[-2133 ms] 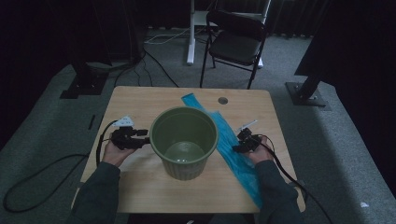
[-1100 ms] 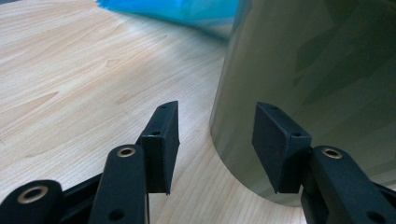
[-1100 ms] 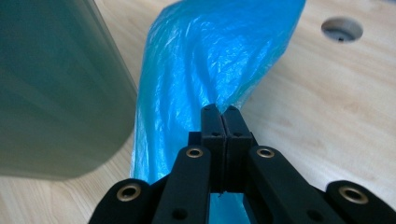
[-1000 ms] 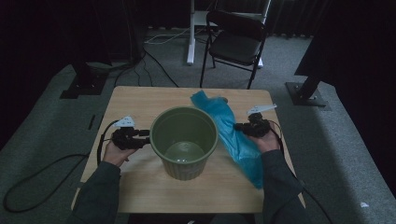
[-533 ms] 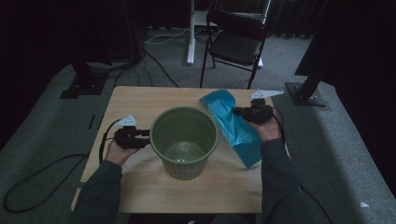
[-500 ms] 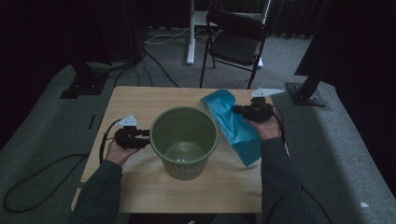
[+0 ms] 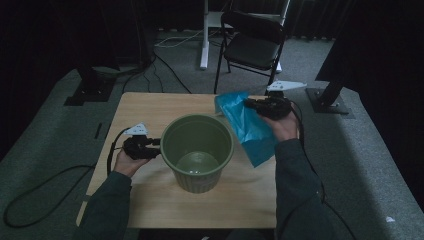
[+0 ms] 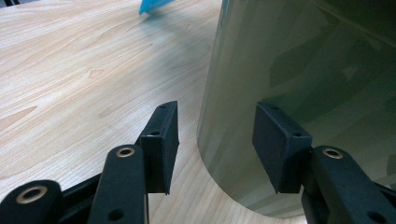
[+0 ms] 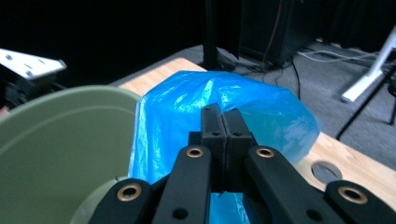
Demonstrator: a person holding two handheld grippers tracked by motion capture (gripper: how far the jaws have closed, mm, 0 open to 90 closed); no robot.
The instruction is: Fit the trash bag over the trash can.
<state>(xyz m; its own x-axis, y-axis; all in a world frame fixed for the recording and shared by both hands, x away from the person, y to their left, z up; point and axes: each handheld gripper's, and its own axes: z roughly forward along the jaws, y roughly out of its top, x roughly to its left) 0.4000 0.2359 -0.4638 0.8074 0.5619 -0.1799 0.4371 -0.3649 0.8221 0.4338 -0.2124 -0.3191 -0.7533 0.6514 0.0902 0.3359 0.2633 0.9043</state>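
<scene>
The blue plastic bag [image 7: 248, 128] hangs from the right tongs [image 7: 248, 103], which are lifted above the far right part of the worktop [image 7: 150, 107]. In the right gripper view these tongs [image 9: 222, 122] are fully closed, pad against pad, and the thin film of the bag [image 9: 261, 109] is pinched between them. The bag spreads out past the tips and also falls below them. Its lower end reaches down toward the worktop, just beside the right side of the green bin [image 7: 197, 150].

The left tongs [image 7: 156, 145] are at the left side of the bin, close to its wall. In the left gripper view the left tongs [image 8: 215, 135] stand partly open. One pad [image 8: 278, 140] is in front of the bin's wall [image 8: 303, 70], the other pad [image 8: 163, 135] is over the bare wood. The bin's curved side comes into the gap between them. I cannot tell if a pad really touches the wall; they do not clamp it.

By count: one bag, one bin, two tongs, one worktop, and one dark chair [image 7: 252, 42] behind it on the floor.

The scene is dim. The bin's rim is cut off at the top of the left gripper view, and the bin is blurred in the right gripper view. The bag's opening cannot be made out.
</scene>
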